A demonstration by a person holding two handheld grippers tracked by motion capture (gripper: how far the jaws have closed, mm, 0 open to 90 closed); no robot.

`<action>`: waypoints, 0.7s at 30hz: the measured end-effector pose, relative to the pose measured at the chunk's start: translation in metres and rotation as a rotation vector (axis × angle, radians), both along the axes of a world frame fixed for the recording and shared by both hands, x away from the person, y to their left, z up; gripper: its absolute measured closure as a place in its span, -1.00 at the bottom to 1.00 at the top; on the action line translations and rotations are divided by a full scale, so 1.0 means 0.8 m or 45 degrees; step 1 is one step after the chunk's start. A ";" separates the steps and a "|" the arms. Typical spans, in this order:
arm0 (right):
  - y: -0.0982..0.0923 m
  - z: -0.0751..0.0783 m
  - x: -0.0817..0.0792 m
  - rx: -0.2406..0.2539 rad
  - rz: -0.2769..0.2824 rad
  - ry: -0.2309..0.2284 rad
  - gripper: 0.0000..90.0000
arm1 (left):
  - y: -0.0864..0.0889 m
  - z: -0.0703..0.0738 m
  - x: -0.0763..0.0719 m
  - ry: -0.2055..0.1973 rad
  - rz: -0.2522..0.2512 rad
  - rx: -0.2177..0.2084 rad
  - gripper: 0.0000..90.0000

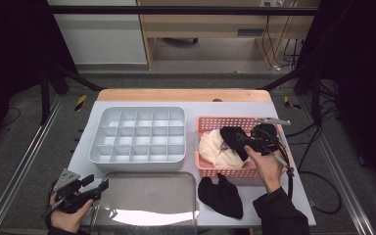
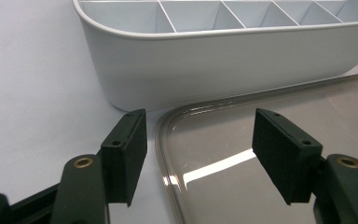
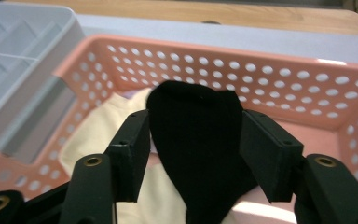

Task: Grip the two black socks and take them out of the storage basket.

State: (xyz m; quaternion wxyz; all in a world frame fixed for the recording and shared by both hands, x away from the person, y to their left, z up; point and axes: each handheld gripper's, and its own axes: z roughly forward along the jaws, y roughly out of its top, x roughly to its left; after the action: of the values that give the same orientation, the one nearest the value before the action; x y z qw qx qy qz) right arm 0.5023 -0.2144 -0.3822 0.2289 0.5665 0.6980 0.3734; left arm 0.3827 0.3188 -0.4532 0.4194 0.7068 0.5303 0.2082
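Right gripper (image 3: pixel 193 154): fingers (image 3: pixel 130 154) stand about two-thirds apart with the black sock (image 3: pixel 198 149) lying between them, inside the pink basket (image 3: pixel 261 79). Pads look just beside or touching the cloth on both sides, but I can't tell whether they press on it, so I read this as reaching for it, not gripped. In the high view the right gripper (image 1: pixel 247 139) sits over the middle of the basket (image 1: pixel 225 171), the sock (image 1: pixel 232 137) draped on top of the cream cloth (image 1: pixel 215 149).

Left gripper (image 2: pixel 200 154): fingers (image 2: pixel 282 161) wide, nothing between them, hovering over the near-left corner of the clear lid (image 2: pixel 284 154), apart from it. High view puts the left gripper (image 1: pixel 95 188) at the bench's near-left edge. Looks parked.

Progress, my judgement: early. One black item (image 1: pixel 221 197) already lies on the bench (image 1: pixel 284 191) just in front of the basket, looks like a matching sock. The divided organiser (image 1: pixel 137 134) has every visible cell bare. So, if it's sorting: one piece out, one being picked, none filed; cream cloth still in the basket.

Around: organiser left of the basket, near but not touching as far as I can tell. Lid lies flat in front of the organiser, near edge glaring.

Obstructions: basket walls limit the approach angle; the cream cloth under the sock could get pinched along with it. Lid isn't blocking the cells.
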 end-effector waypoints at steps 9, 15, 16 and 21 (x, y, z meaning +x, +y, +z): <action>0.001 -0.013 0.005 -0.040 -0.030 0.075 -0.04 | 0.000 0.000 0.000 -0.002 -0.003 0.000 -0.22; -0.004 -0.025 0.006 0.011 -0.053 0.131 -0.03 | 0.000 0.000 0.000 -0.003 -0.001 0.000 -0.22; -0.004 -0.028 0.007 -0.011 -0.058 0.141 -0.03 | 0.000 0.000 0.000 -0.001 -0.001 0.003 -0.22; -0.006 -0.040 0.010 -0.013 -0.075 0.164 -0.04 | 0.000 0.000 0.000 0.001 -0.001 0.006 -0.22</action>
State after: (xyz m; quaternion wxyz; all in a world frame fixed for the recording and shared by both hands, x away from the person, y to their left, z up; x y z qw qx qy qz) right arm 0.5100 -0.2191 -0.4143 0.1972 0.6085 0.6962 0.3258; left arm 0.3827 0.3185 -0.4535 0.4178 0.7081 0.5295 0.2091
